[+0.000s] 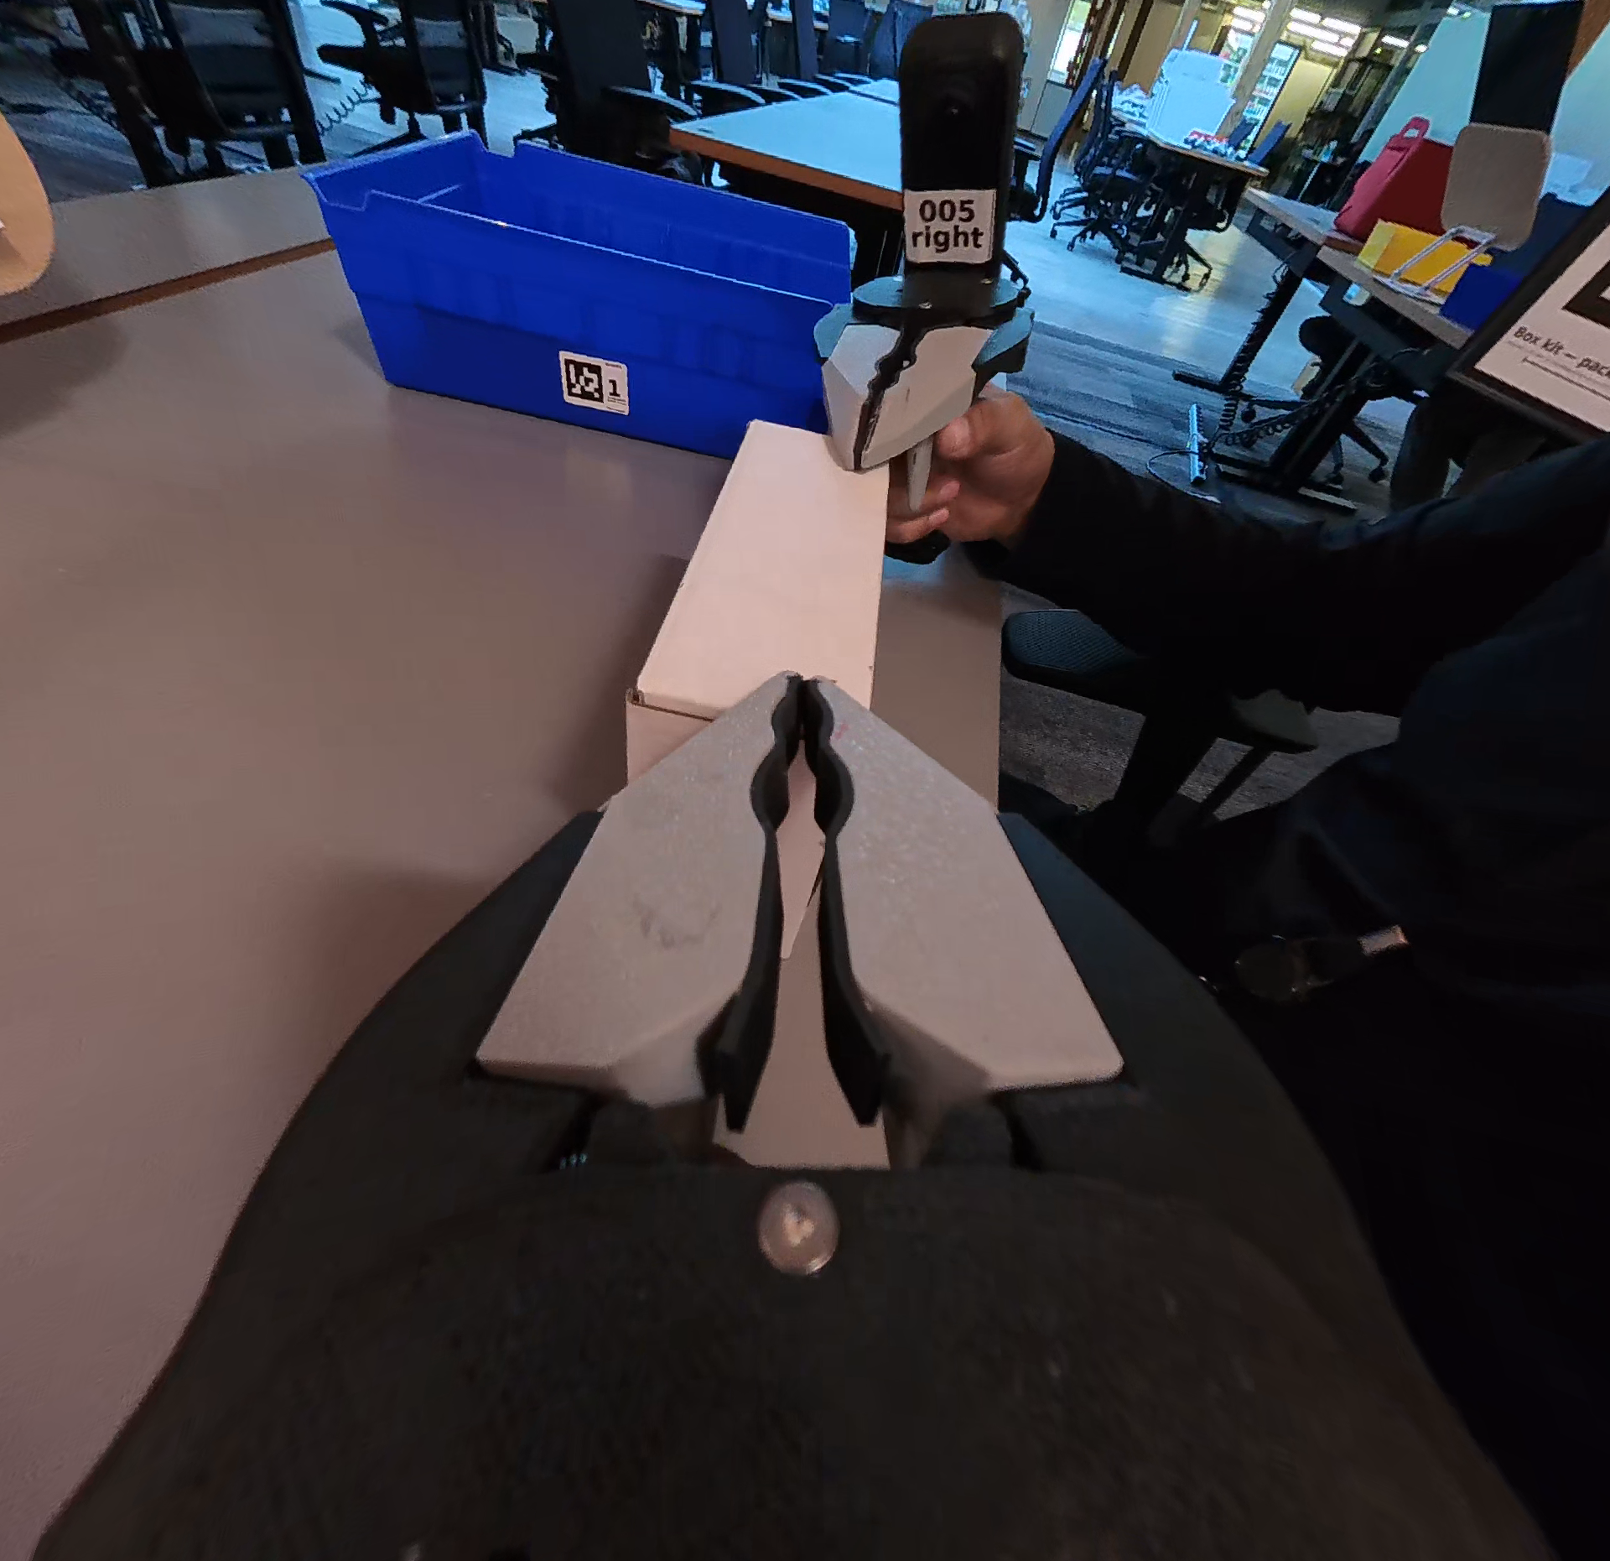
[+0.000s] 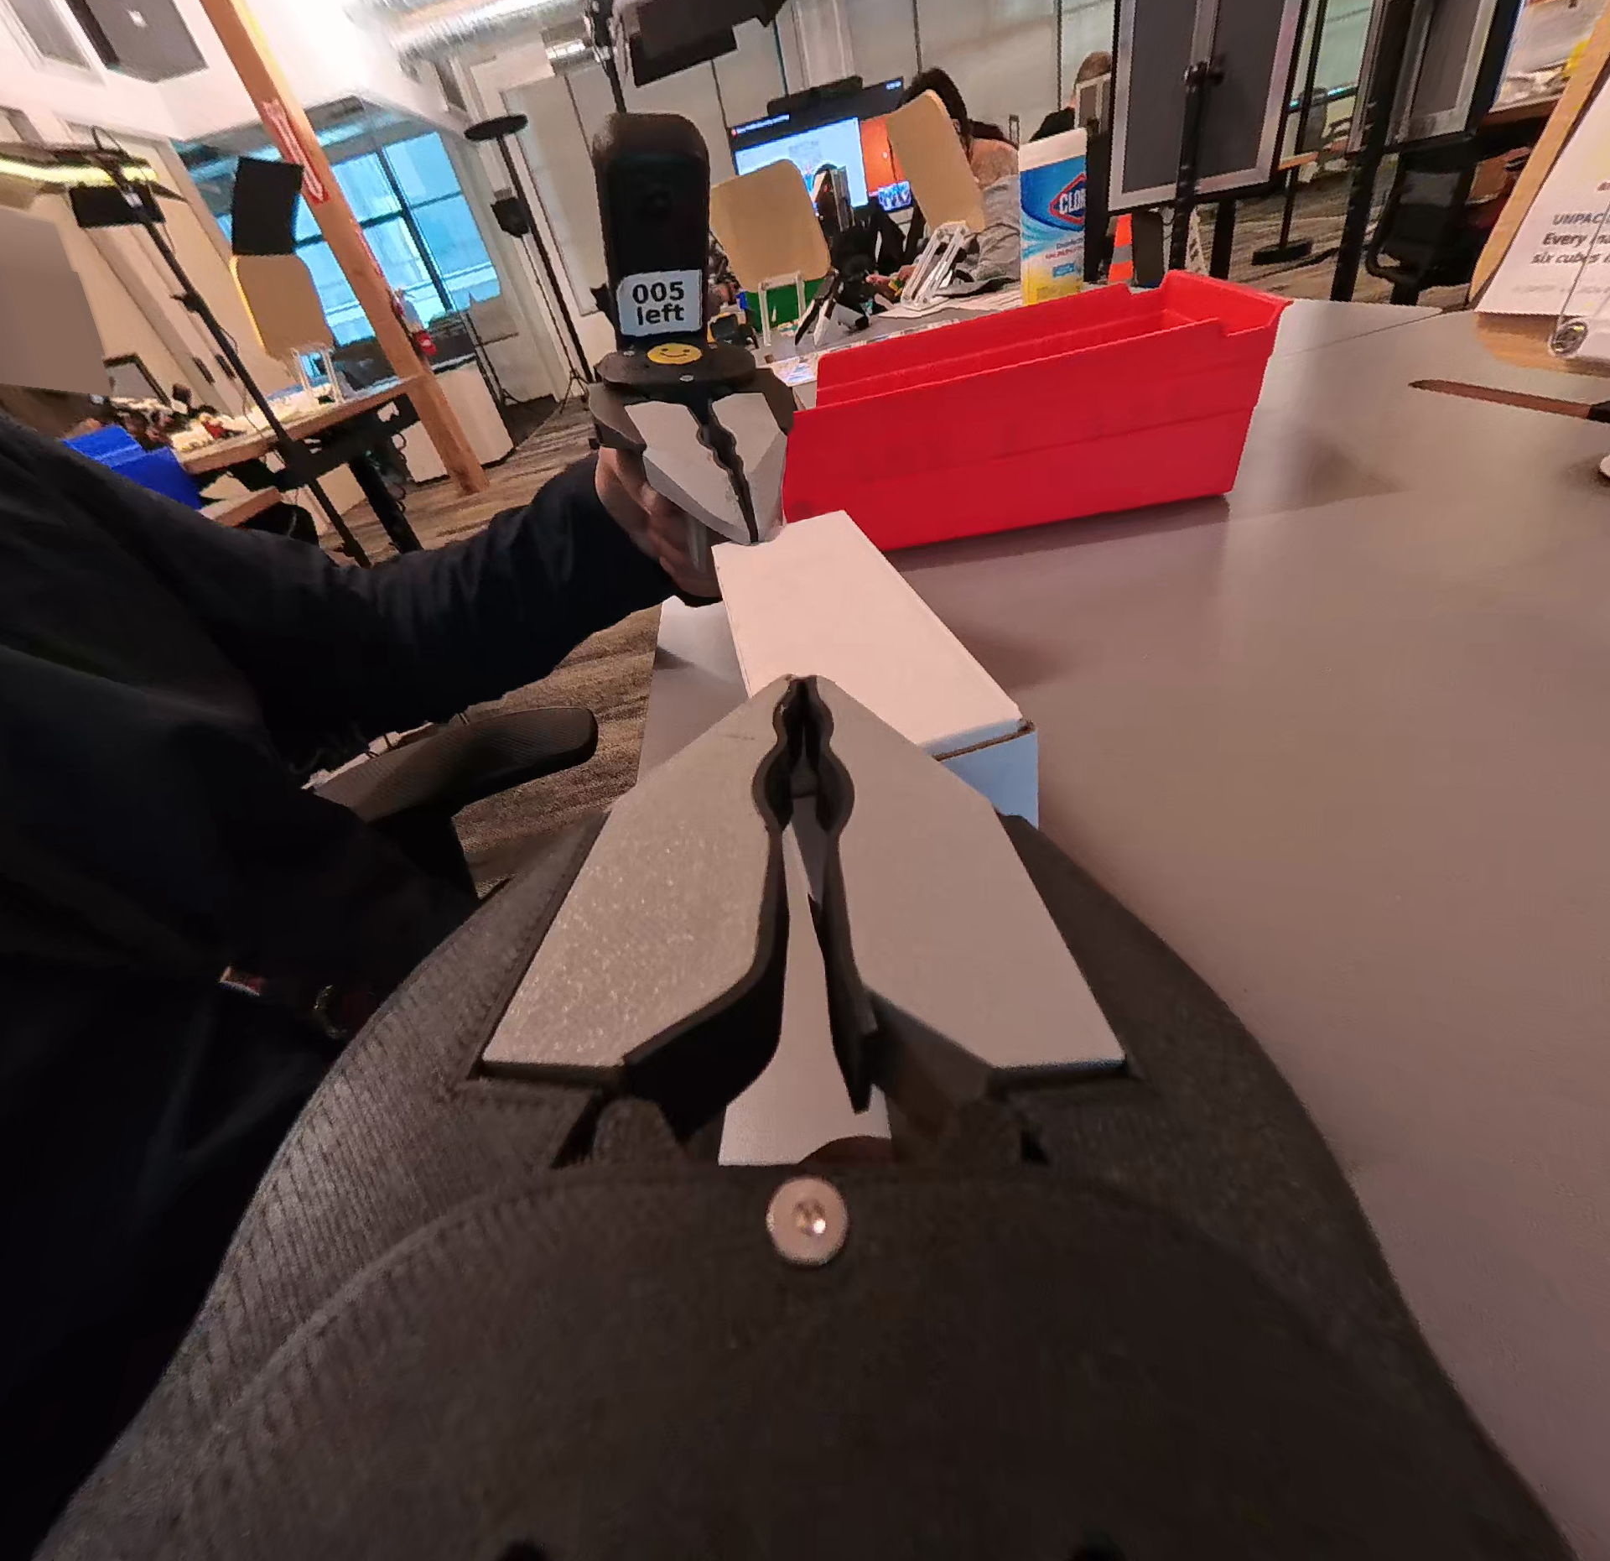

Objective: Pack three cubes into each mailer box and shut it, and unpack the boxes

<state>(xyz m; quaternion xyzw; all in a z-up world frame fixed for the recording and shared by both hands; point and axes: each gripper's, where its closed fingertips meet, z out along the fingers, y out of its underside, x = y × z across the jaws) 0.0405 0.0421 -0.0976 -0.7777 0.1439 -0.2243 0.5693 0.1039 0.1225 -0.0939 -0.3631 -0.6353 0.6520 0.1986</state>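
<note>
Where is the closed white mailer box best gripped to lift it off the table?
By its two short ends, one gripper from each side. The mailer box is long, narrow and lies flat, and the left gripper and right gripper already sit at opposite ends.

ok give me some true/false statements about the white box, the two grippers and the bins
1. The white mailer box is closed. True.
2. The left gripper and the right gripper are at opposite ends of the box. True.
3. The blue bin holds three cubes. False: what shows of its inside holds no cubes.
4. Both grippers are wide open. False: each has its fingers together at the tips.
5. The red bin stands on the table beyond the box's far end. True.
6. The box sits inside the red bin. False: it lies on the table, outside both bins.
</note>
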